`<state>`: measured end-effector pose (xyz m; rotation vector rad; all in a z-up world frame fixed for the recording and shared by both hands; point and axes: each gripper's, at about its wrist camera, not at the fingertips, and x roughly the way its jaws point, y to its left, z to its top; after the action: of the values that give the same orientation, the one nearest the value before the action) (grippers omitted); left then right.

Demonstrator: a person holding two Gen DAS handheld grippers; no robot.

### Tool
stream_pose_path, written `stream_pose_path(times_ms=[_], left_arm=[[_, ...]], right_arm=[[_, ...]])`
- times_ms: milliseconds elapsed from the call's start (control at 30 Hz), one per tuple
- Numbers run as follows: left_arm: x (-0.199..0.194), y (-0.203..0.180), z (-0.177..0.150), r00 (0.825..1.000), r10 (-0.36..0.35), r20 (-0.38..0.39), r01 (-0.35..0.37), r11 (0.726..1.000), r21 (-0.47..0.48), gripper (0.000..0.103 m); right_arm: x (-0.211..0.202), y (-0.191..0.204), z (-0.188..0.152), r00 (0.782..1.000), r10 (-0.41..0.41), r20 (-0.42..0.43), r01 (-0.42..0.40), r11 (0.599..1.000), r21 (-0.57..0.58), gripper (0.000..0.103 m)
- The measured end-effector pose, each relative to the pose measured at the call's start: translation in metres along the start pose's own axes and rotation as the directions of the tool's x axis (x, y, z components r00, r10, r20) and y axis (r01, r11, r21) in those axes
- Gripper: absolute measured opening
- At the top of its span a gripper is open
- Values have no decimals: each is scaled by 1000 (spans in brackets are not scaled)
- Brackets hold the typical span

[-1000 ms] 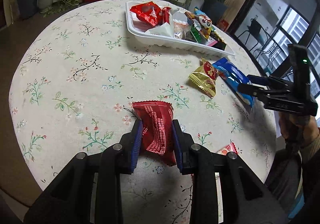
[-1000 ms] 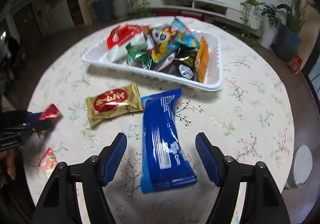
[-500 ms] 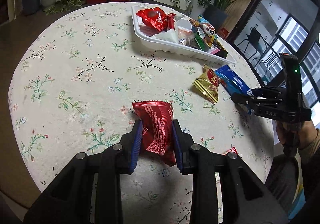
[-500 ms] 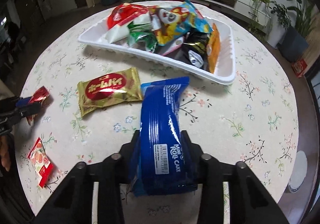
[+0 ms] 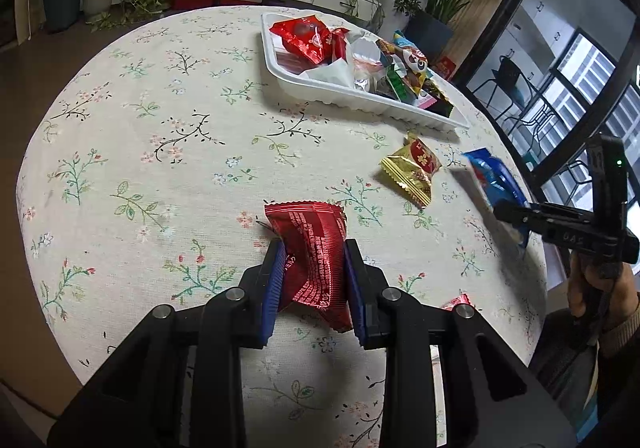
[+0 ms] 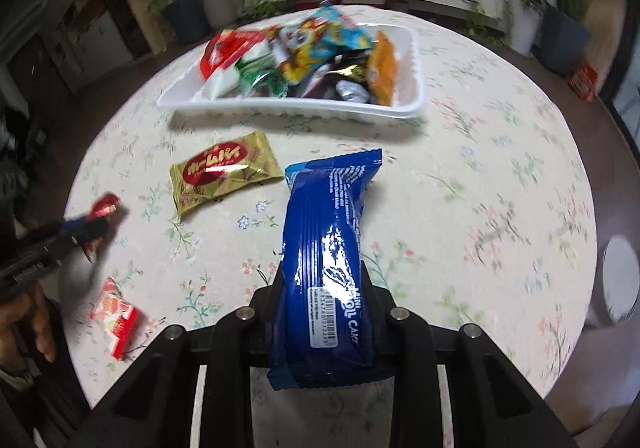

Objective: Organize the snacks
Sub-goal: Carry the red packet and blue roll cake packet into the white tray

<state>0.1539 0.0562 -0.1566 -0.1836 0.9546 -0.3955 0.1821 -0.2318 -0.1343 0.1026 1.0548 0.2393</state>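
In the left wrist view, the left gripper [image 5: 314, 280] sits at the bottom middle of the frame. Its blue pads pinch a red snack packet [image 5: 314, 258] from both sides. The round table [image 5: 140, 136] has a cloth with little flowers on it. A white tray [image 5: 384, 110] full of snacks is in the upper middle. A gold packet [image 5: 412, 174] lies just below the tray, to the right. At the right edge, the right gripper [image 5: 506, 214] holds a blue cake packet [image 5: 494, 182].

In the right wrist view, the right gripper [image 6: 324, 298] is at the bottom middle. Its jaws have just been closing, and now they squeeze the blue cake packet [image 6: 328, 248], which sticks up between them. The white tray [image 6: 414, 106] is at the top middle. The gold packet [image 6: 224, 172] lies left of the blue one. A small red and white packet [image 6: 116, 318] lies at the lower left. The left gripper [image 6: 86, 230] shows at the left edge with the red snack packet [image 6: 105, 205].
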Motion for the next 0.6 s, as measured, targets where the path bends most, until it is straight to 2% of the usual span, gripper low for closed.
stream_pose_path(times_ms=[133, 267, 433, 600], left_arm=[[-8, -2, 12, 1000, -7, 20, 7, 1000, -2, 27], [-20, -6, 43, 998, 2, 62, -3, 1000, 17, 27], [-28, -20, 99, 994, -4, 111, -2, 998, 57, 27], [-20, -38, 157, 989, 8, 150, -23, 995, 100, 27]], right_arm=[[-22, -14, 6, 997, 35, 76, -41, 996, 78, 31], [-44, -21, 26, 986, 47, 158, -65, 991, 115, 31], [-62, -12, 67, 973, 62, 221, -88, 990, 109, 31], [-70, 12, 126, 956, 91, 279, -115, 991, 70, 31]])
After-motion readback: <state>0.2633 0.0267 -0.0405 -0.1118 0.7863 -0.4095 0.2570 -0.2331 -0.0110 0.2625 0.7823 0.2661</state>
